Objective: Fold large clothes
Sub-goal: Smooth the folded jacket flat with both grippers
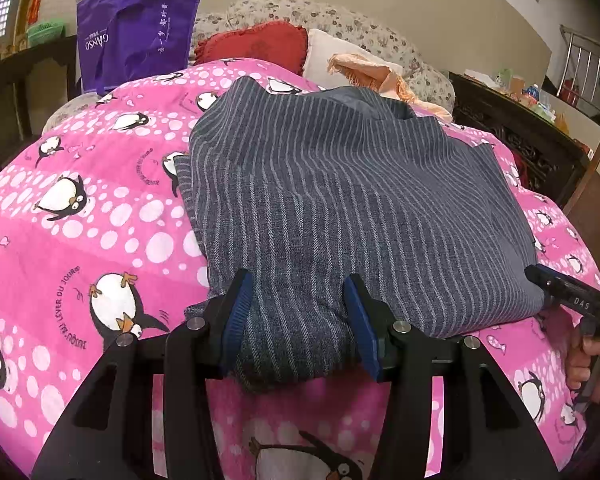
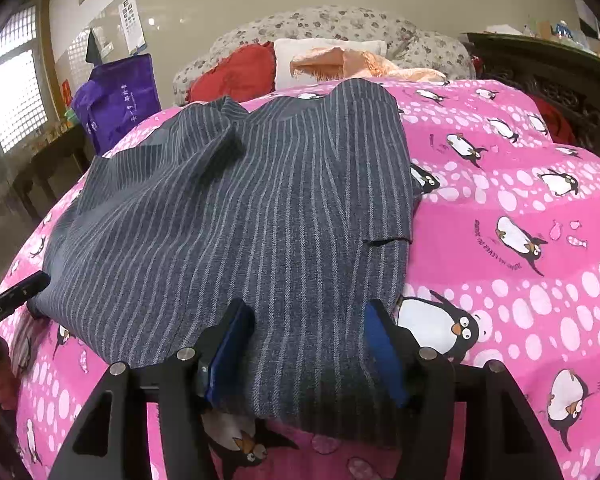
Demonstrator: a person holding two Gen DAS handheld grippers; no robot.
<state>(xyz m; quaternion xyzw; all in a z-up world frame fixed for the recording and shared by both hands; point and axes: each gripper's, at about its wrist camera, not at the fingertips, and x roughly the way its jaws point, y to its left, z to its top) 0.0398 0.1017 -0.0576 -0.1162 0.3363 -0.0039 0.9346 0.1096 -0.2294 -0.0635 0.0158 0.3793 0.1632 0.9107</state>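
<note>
A grey pinstriped garment (image 1: 332,200) lies spread on a pink penguin-print quilt (image 1: 80,240); it also shows in the right wrist view (image 2: 228,220). My left gripper (image 1: 298,300) is open, its blue-padded fingers either side of the garment's near left hem. My right gripper (image 2: 310,328) is open too, straddling the near right hem. A fingertip of the right gripper shows in the left wrist view (image 1: 540,276) at the hem's right corner. A fingertip of the left gripper shows in the right wrist view (image 2: 24,286) at the left corner.
A purple tote bag (image 1: 136,28) stands at the quilt's far left. A red cushion (image 1: 256,46), a white pillow (image 1: 332,54) and a peach cloth (image 1: 376,72) lie against a floral sofa back (image 1: 340,16). A dark carved cabinet (image 1: 520,136) stands to the right.
</note>
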